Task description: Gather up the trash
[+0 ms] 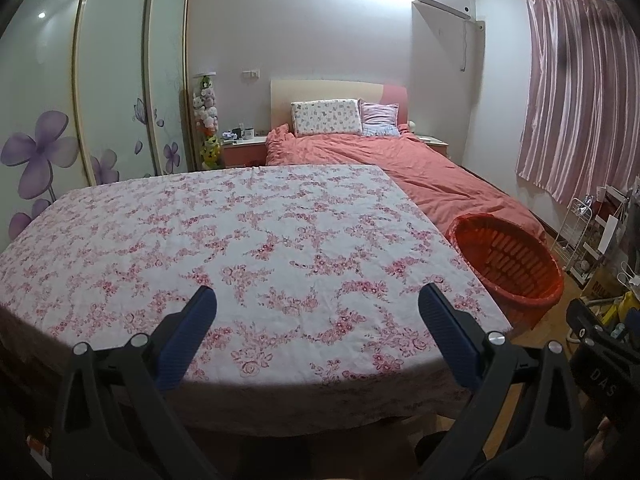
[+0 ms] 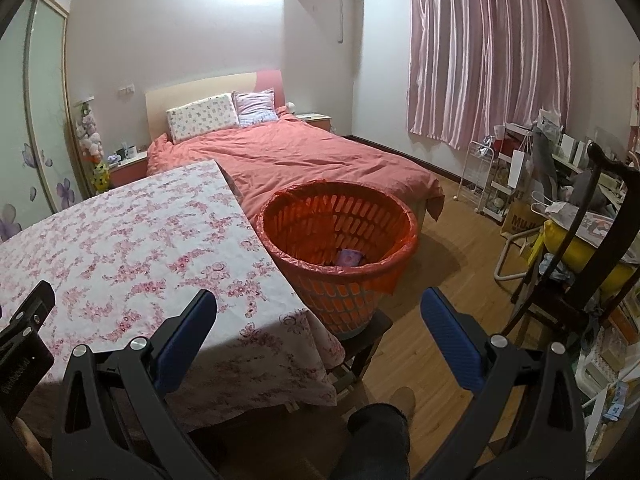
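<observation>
The left gripper [image 1: 316,300] hovers over the near edge of the counter [image 1: 240,240], jaws spread wide with nothing between them. Its blue pads [image 1: 188,336] frame a stretch of bare floral cloth. At the right edge of that view the body of the other gripper shows, but not its tips.

The right gripper [image 2: 318,304] hangs off the counter's [image 2: 140,240] right corner, jaws likewise spread wide and holding nothing. Below it a dark trouser knee [image 2: 378,424] and a slipper toe [image 2: 402,398] show above the wood floor [image 2: 440,280].

Just beside the counter's right edge stands the bin [image 2: 340,240], an orange slotted basket lined with a red bag [image 2: 390,276] whose edge folds over the rim. It rests on a dark stool [image 2: 372,328], close to the hanging cloth. Inside, at the bottom, lies a piece of trash [image 2: 349,258], a small pinkish-purple wrapper; beside it is something darker that cannot be made out. From the left wrist the bin [image 1: 508,264] appears past the counter's right corner, and its bottom is hidden.

Behind the counter and bin runs a bed [image 2: 300,160] under a coral quilt, with two pillows [image 2: 202,118] against the headboard. To the right a chair [image 2: 580,264] stands near cluttered racks, with pink curtains [image 2: 492,48] on the far wall. On the left is a wardrobe [image 1: 120,80] with purple flowers printed on its doors.
</observation>
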The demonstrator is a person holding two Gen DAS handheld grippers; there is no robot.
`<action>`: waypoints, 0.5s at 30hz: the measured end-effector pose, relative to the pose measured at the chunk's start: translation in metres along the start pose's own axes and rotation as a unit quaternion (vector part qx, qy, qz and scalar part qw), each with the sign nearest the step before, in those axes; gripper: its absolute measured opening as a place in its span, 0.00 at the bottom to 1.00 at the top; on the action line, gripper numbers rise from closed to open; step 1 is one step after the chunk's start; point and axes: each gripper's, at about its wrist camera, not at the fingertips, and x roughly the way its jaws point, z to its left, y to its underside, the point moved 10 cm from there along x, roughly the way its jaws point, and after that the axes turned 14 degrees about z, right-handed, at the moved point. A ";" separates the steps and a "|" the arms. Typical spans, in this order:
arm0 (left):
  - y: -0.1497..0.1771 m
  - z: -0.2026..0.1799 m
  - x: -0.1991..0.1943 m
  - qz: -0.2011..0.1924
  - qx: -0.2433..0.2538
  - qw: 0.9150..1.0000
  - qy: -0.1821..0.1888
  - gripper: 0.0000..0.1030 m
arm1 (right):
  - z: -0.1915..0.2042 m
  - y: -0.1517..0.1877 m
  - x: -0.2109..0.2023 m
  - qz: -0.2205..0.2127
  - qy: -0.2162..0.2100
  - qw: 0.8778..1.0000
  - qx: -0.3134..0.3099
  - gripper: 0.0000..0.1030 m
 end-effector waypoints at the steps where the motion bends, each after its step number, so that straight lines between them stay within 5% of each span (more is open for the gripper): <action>1: 0.000 0.000 -0.001 -0.001 0.000 1.000 0.000 0.96 | 0.000 -0.001 -0.001 -0.001 -0.001 1.000 0.000 0.98; 15: -0.004 -0.002 -0.006 -0.008 0.002 1.000 0.001 0.96 | 0.000 -0.003 -0.004 -0.007 -0.003 1.000 0.001 0.98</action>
